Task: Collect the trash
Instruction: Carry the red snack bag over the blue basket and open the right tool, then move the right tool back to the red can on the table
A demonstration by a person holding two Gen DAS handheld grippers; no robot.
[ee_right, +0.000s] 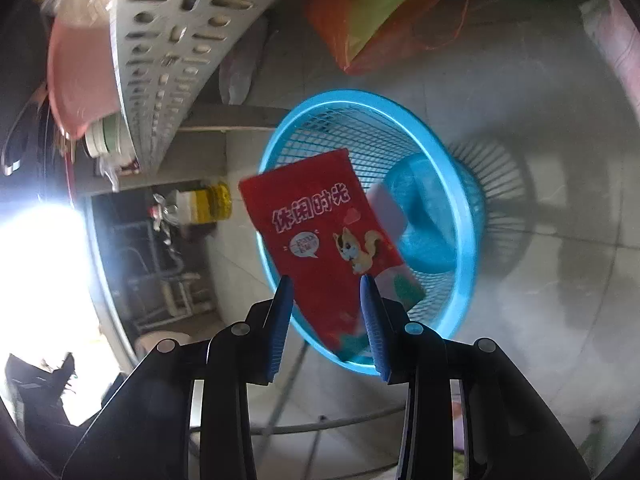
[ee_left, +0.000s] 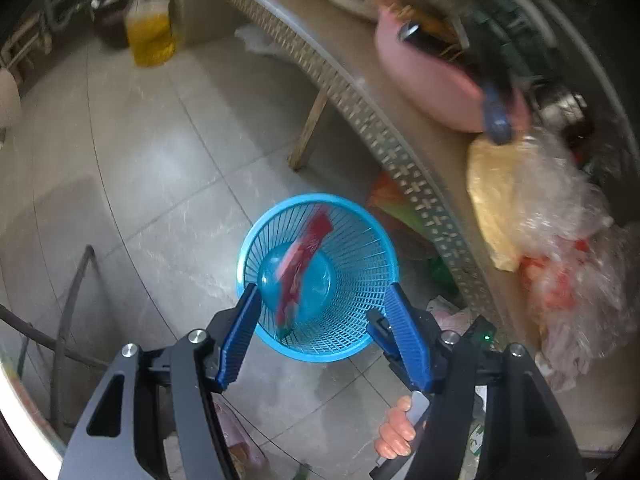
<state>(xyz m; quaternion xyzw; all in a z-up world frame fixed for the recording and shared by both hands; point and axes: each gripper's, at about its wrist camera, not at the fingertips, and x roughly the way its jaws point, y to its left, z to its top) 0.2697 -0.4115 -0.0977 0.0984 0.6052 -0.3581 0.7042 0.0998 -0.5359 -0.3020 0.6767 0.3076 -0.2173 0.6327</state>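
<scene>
Left gripper (ee_left: 322, 300): blue fingers spread wide, pointed down over the blue mesh wastebasket (ee_left: 360, 232); nothing between the pads, nothing held.
Right gripper (ee_right: 326, 284): blue fingers partly apart, either side of the lower end of the red snack wrapper (ee_right: 320, 236); pads clear of the wrapper, no grip visible.
Red snack wrapper: in the right wrist view, tilted over the near rim of the basket, with white Chinese lettering and a cartoon squirrel on its face, lower edge blurred; in the left wrist view, blurred inside the basket opening, upper end toward the far rim, lower end near the near wall. Whether resting or in mid-air: cannot tell.
Blue mesh wastebasket: upright on the grey tiled floor (ee_left: 140, 168), just beside the edge of the table (ee_left: 352, 64); solid blue bottom visible behind the wrapper.
Person's hand (ee_left: 394, 428): fingers curled around the handle under the left gripper, at the lower edge of the left wrist view.
Table top: pink basin (ee_left: 424, 76), crumpled clear plastic bag (ee_left: 560, 200) with yellow contents, other blurred clutter.
Under the table: orange plastic bag (ee_right: 400, 12) with something yellow-green inside, close behind the basket.
Far floor: jug of yellow oil (ee_left: 150, 32) near the wall.
</scene>
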